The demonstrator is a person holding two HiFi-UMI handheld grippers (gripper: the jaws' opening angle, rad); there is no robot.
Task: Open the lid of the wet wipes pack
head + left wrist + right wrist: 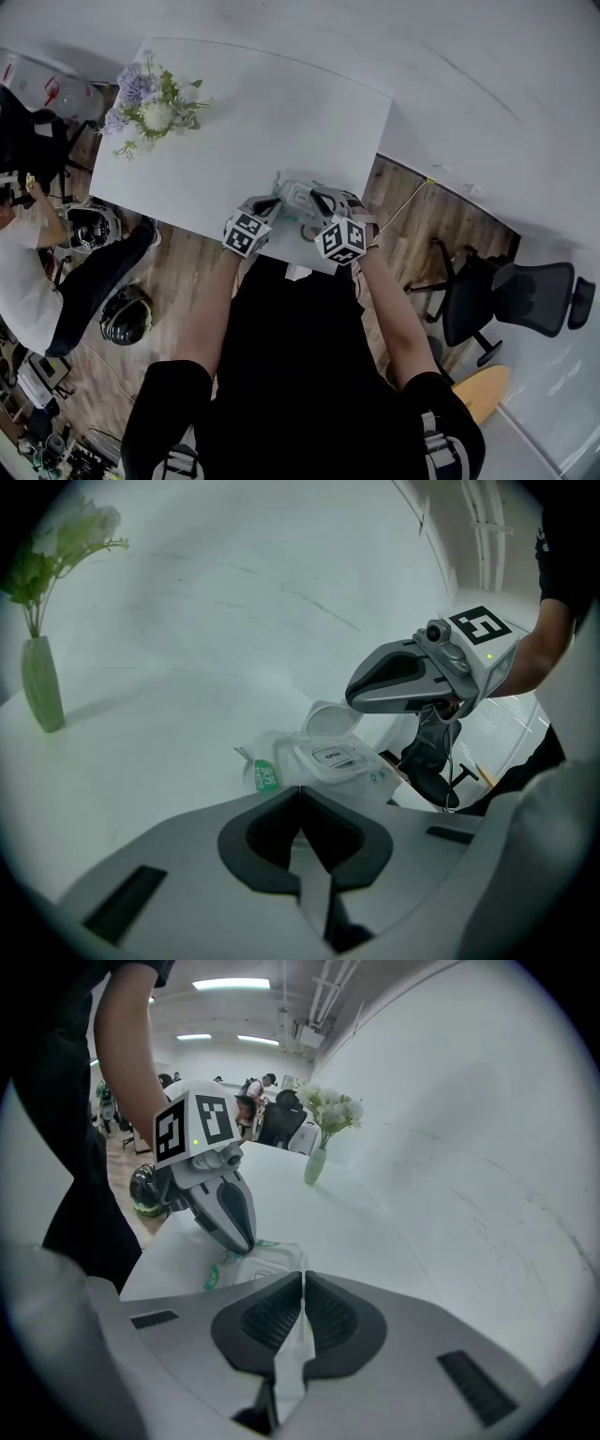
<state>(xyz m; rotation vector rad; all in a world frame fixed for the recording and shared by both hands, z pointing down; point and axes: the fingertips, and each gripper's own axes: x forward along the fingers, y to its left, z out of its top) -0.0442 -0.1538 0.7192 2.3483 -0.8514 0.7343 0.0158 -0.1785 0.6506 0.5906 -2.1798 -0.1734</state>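
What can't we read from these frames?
Right gripper view: jaws together, but its body hides whether they pinch the lid.
Left gripper view: its body hides the near edge of the pack.
Green print on the pack: too small to read.
Head view: the pack is tiny and mostly covered by both grippers.

Bright, even light from ceiling strips (234,983); fisheye edges dark and bent.
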